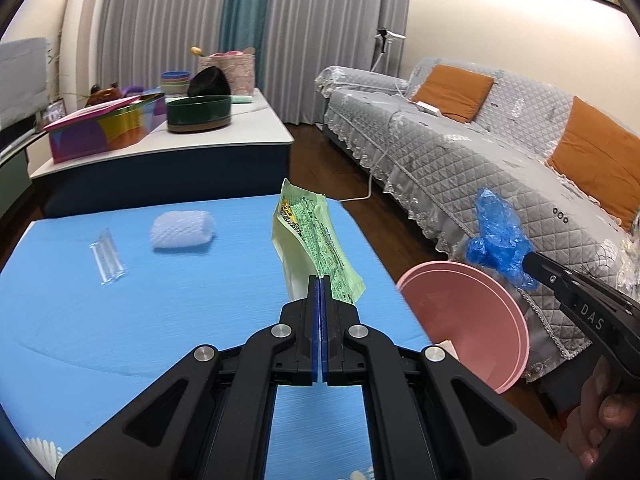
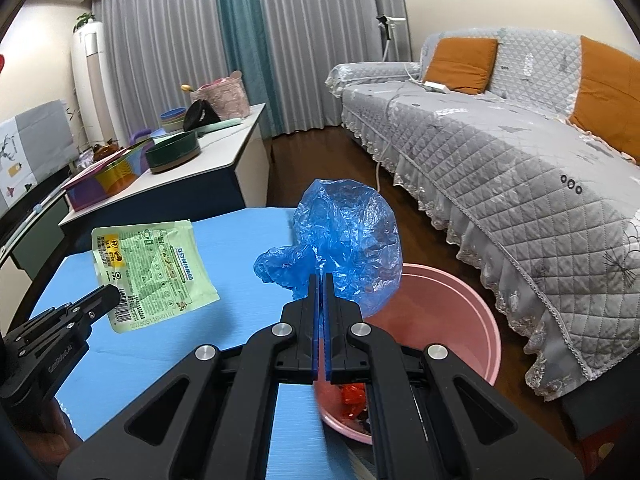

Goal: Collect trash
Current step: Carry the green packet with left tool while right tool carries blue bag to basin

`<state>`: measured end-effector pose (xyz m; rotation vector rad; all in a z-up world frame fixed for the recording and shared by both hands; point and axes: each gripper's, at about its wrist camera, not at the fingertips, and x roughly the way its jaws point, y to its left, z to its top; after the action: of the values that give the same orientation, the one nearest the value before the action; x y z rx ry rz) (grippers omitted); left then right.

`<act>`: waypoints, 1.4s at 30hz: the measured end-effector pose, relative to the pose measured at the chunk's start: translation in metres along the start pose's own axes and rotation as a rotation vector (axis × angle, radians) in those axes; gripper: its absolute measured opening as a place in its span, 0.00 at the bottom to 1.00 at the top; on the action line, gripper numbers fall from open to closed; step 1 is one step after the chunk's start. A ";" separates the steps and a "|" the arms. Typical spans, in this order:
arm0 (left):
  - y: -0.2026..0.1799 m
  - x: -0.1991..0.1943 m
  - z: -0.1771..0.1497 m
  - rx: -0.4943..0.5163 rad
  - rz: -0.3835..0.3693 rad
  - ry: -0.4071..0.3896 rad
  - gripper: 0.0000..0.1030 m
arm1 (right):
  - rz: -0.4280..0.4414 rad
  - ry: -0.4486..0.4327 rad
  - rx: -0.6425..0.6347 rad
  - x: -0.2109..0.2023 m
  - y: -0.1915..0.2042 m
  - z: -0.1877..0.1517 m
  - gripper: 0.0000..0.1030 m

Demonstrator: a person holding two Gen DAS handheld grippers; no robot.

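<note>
My left gripper (image 1: 320, 280) is shut on a green snack packet (image 1: 316, 240) and holds it above the right side of the blue table (image 1: 120, 320). The packet also shows in the right wrist view (image 2: 152, 268), with the left gripper (image 2: 114, 292) at its lower left corner. My right gripper (image 2: 321, 278) is shut on a crumpled blue plastic bag (image 2: 348, 240) and holds it over the near edge of a pink bin (image 2: 472, 320). The bin (image 1: 460, 312) stands on the floor to the right of the table. Red wrappers (image 2: 352, 396) lie inside it.
A white foam net (image 1: 182, 229) and a clear plastic wrapper (image 1: 107, 256) lie on the blue table. A white side table (image 1: 224, 132) with bowls and a colourful box stands behind. A grey covered sofa (image 1: 480, 152) runs along the right.
</note>
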<state>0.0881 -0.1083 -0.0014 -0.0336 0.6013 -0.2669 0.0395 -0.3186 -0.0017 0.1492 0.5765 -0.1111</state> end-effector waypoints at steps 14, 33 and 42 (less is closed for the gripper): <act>-0.042 0.005 0.000 0.082 -0.059 -0.010 0.00 | -0.045 -0.006 0.058 -0.005 -0.039 -0.001 0.01; -0.083 0.035 0.005 0.148 -0.144 0.059 0.00 | -0.062 -0.024 0.109 -0.011 -0.065 0.006 0.02; -0.101 0.048 0.005 0.171 -0.165 0.091 0.00 | -0.055 -0.013 0.141 -0.005 -0.075 0.008 0.02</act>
<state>0.1043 -0.2181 -0.0131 0.0948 0.6648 -0.4813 0.0286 -0.3930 0.0001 0.2694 0.5601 -0.2065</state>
